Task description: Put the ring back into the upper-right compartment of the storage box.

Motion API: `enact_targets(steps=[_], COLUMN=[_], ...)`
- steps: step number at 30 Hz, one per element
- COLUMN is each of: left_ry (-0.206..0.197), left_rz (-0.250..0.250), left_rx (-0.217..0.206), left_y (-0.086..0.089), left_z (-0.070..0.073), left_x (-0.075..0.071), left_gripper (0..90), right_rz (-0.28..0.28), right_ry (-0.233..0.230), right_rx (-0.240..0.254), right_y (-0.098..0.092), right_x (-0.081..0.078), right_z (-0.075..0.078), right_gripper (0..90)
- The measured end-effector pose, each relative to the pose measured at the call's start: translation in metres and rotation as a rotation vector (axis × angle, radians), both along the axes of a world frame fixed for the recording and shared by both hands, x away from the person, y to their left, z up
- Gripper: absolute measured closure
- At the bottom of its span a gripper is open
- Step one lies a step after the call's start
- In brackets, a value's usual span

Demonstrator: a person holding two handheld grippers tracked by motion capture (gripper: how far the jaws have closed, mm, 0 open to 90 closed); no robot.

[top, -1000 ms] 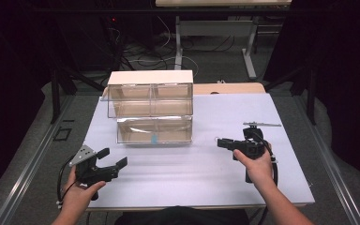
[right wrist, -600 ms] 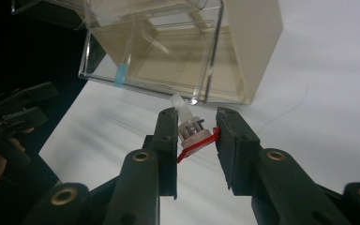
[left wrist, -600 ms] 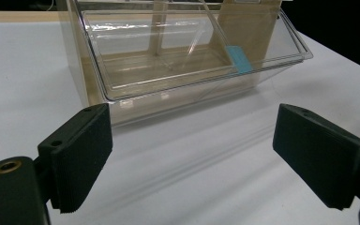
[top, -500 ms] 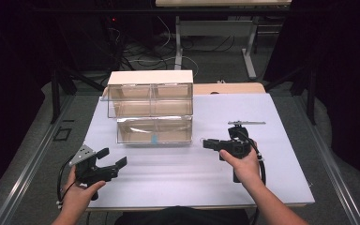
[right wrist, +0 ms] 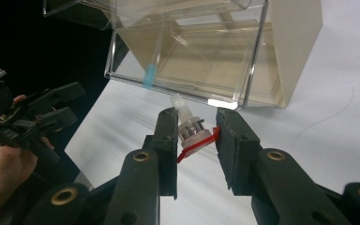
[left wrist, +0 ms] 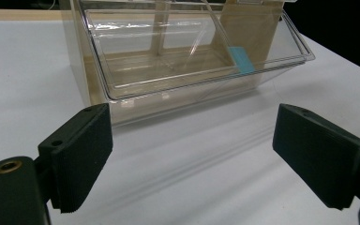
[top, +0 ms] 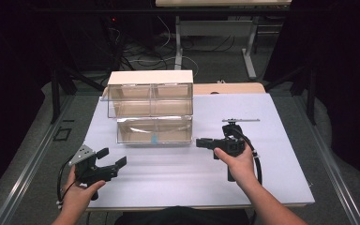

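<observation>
White covers the surface (top: 178, 173), and the room around it is dark. On the left side, the left gripper (top: 111, 159) is in the person's left hand (top: 77, 197), low over the surface. Its jaws are spread wide with nothing between them. Ahead of this gripper stands the clear drawer box (left wrist: 187, 56), with its bottom drawer (top: 153, 130) pulled out. A small blue tag (left wrist: 240, 59) sits on the drawer's front edge.

To the right, the right gripper (right wrist: 196, 136) is in the person's right hand (top: 236, 161). Its jaws are pinching a small part (right wrist: 190, 127) with a white tip, a round grey middle and a red base. The part is right between the jaws, with its white tip toward the open drawer just ahead. The left gripper sits well apart, off to the side of this one.
</observation>
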State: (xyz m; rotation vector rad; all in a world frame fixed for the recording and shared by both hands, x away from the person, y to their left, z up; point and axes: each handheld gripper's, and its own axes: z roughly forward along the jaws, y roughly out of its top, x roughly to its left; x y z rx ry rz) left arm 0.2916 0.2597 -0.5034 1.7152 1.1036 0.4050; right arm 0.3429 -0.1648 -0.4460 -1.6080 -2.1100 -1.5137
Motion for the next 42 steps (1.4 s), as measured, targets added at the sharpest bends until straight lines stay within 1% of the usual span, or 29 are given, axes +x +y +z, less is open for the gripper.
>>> enact_targets(steps=[3, 4, 6, 7, 9, 11, 12, 16, 19, 20, 23, 24, 26, 27, 28, 34, 37, 38, 42], left_ry=[-0.001, -0.001, -0.002, -0.002, -0.002, -0.001, -0.001, 0.000, 0.000, 0.000, 0.000, 0.000, -0.001, -0.001, -0.001, -0.002, -0.002, -0.002, -0.002], left_rz=[0.003, 0.005, 0.007, 0.007, 0.007, 0.008, 0.008, 0.009, 0.009, 0.009, 0.009, 0.009, 0.009, 0.009, 0.009, 0.008, 0.008, 0.008, 0.008], left_rx=[-0.003, -0.005, -0.006, -0.005, -0.007, -0.006, -0.007, -0.007, -0.008, -0.008, -0.008, -0.008, -0.008, -0.008, -0.008, -0.008, -0.008, -0.008, -0.008], left_y=[0.000, 0.000, 0.000, 0.001, 0.000, 0.000, 0.000, 0.001, 0.001, 0.001, 0.001, 0.001, 0.001, 0.001, 0.001, 0.001, 0.001, 0.001, 0.001], left_z=[0.000, 0.000, 0.000, 0.000, 0.000, 0.000, 0.000, 0.000, 0.000, 0.000, 0.000, 0.000, 0.000, 0.001, 0.001, 0.001, 0.001, 0.001, 0.001], left_x=[0.000, 0.000, 0.000, 0.000, 0.000, 0.000, 0.000, 0.000, 0.000, 0.000, 0.000, 0.000, 0.000, 0.000, 0.000, 0.000, 0.000, 0.000, 0.000], left_gripper=[12.5, 12.6, 12.6, 12.6, 12.6, 12.6, 12.6, 12.6, 12.6, 12.6, 12.6, 12.6, 12.6, 12.6, 12.6, 12.6, 12.6, 12.6, 12.7], right_rz=[0.011, 0.013, 0.016, 0.023, 0.025, 0.030, 0.035, 0.040, 0.034, 0.038, 0.043, 0.041, 0.042, 0.033, 0.040, 0.039, 0.038, 0.036, 0.037], right_ry=[0.008, 0.023, 0.026, 0.029, 0.038, 0.037, 0.041, 0.032, 0.031, 0.031, 0.029, 0.031, 0.028, 0.031, 0.036, 0.047, 0.045, 0.046, 0.043], right_rx=[0.005, 0.027, 0.030, 0.047, 0.055, 0.052, 0.050, 0.025, 0.030, 0.019, 0.020, 0.018, 0.014, 0.016, 0.017, 0.018, 0.014, 0.013, 0.007], right_y=[0.000, 0.000, 0.000, 0.000, 0.000, 0.000, 0.002, 0.005, 0.006, 0.006, 0.006, 0.006, 0.005, 0.006, 0.005, 0.002, 0.002, 0.002, 0.002], right_x=[0.001, 0.002, 0.003, 0.004, 0.006, 0.007, 0.008, 0.011, 0.012, 0.013, 0.014, 0.016, 0.016, 0.017, 0.018, 0.021, 0.023, 0.024, 0.026], right_z=[0.002, 0.005, 0.006, 0.008, 0.011, 0.012, 0.015, 0.023, 0.028, 0.032, 0.036, 0.039, 0.041, 0.042, 0.044, 0.056, 0.060, 0.064, 0.073], right_gripper=[70.3, 70.3, 70.3, 70.3, 70.3, 70.3, 70.4, 70.3, 70.3, 70.3, 70.3, 70.3, 70.3, 70.3, 70.3, 70.3, 70.3, 70.3, 70.3])
